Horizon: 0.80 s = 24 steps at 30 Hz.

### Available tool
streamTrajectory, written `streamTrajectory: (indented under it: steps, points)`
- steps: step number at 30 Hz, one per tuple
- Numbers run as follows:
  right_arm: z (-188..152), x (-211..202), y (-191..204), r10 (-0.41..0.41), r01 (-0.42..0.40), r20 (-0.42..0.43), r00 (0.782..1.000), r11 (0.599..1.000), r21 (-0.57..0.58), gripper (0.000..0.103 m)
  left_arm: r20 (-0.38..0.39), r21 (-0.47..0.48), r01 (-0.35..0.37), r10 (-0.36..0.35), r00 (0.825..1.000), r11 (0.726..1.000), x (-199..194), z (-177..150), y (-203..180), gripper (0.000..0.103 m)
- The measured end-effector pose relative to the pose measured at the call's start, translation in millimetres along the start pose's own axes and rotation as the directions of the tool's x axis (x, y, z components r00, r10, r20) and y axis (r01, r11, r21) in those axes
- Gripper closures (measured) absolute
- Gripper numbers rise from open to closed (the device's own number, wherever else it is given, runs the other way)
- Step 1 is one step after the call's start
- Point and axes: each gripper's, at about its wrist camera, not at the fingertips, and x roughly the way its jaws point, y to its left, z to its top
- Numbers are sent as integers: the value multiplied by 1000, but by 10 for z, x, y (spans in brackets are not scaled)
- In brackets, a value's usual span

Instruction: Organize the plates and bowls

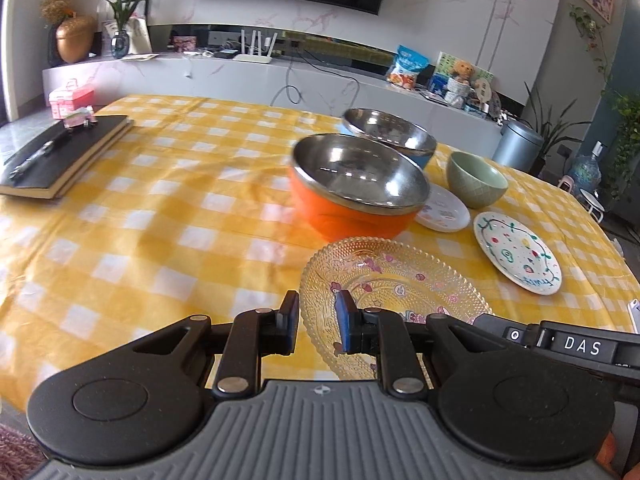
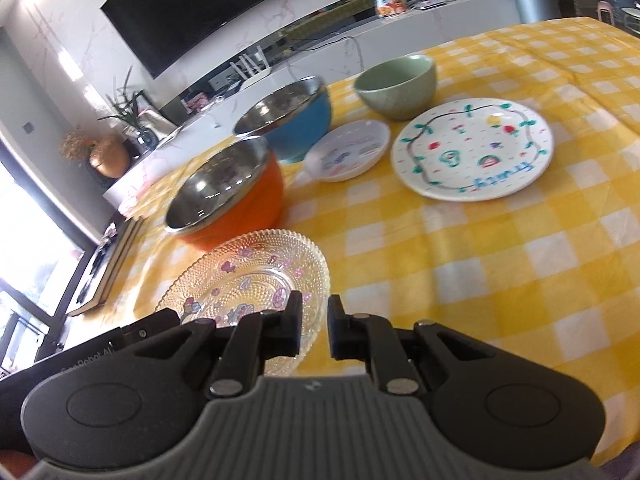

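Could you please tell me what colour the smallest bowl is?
Pale green bowl, clearest in the right wrist view.

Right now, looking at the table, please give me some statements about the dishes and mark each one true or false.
1. The green bowl is stacked inside the blue bowl. False: it stands by itself on the tablecloth.
2. The orange bowl has a shiny metal inside. True.
3. The glass plate holds food. False: it is empty.
4. The painted plate lies flat on the cloth. True.
5. The left gripper clamps the orange bowl. False: nothing is between its fingers.
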Motion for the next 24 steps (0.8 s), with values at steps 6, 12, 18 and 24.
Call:
streamTrajectory:
  steps: [6, 12, 18, 24]
  points:
    - [-120, 84, 227, 49, -51, -25, 998, 998, -47, 92, -11, -32, -40, 40, 999, 999, -55, -45, 228, 81]
    - [-172, 157, 225, 31, -34, -56, 998, 997, -63, 92, -38, -24, -46, 45, 998, 999, 8, -107, 235, 81]
    - [-168, 203, 192, 12, -16, -64, 998, 997, -72, 92, -58, -14, -56, 55, 997, 998, 75, -156, 225, 81]
    - [-197, 219, 205, -2, -5, -79, 997, 996, -87, 92, -88, -18, -71, 69, 994, 997, 120, -182, 230, 81]
